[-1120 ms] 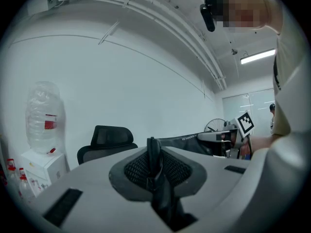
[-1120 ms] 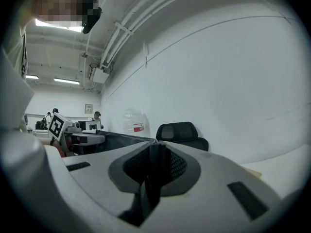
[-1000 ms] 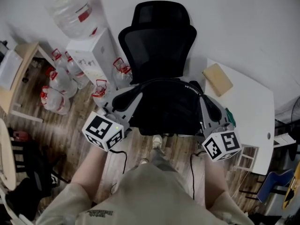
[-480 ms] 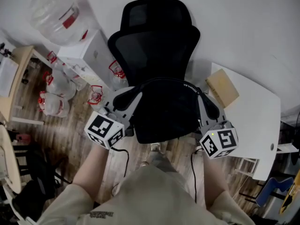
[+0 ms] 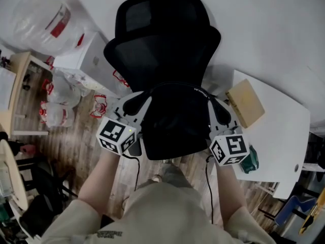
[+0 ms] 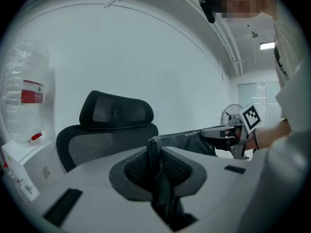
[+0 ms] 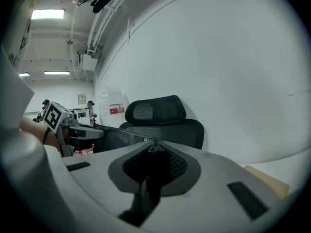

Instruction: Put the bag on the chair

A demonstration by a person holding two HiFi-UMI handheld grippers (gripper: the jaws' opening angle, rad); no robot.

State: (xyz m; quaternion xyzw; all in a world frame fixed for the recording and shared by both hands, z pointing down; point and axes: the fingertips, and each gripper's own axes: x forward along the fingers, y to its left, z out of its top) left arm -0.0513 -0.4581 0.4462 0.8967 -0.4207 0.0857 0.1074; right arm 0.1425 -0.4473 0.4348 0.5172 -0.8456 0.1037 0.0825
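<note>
Black bag (image 5: 175, 126) stretched taut in front of black mesh chair (image 5: 162, 39).

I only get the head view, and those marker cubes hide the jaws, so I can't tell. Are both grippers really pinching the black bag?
Observer: Yes for the left gripper. Its own view shows the jaws shut on a fold of the black bag.
Operator: And the other one?
Observer: The right gripper has its jaws shut on the bag's edge too, as its own view shows.
Operator: How high is the bag?
Observer: In the left gripper view, the bag's top edge sits level with the chair's mesh backrest, below the headrest.
</note>
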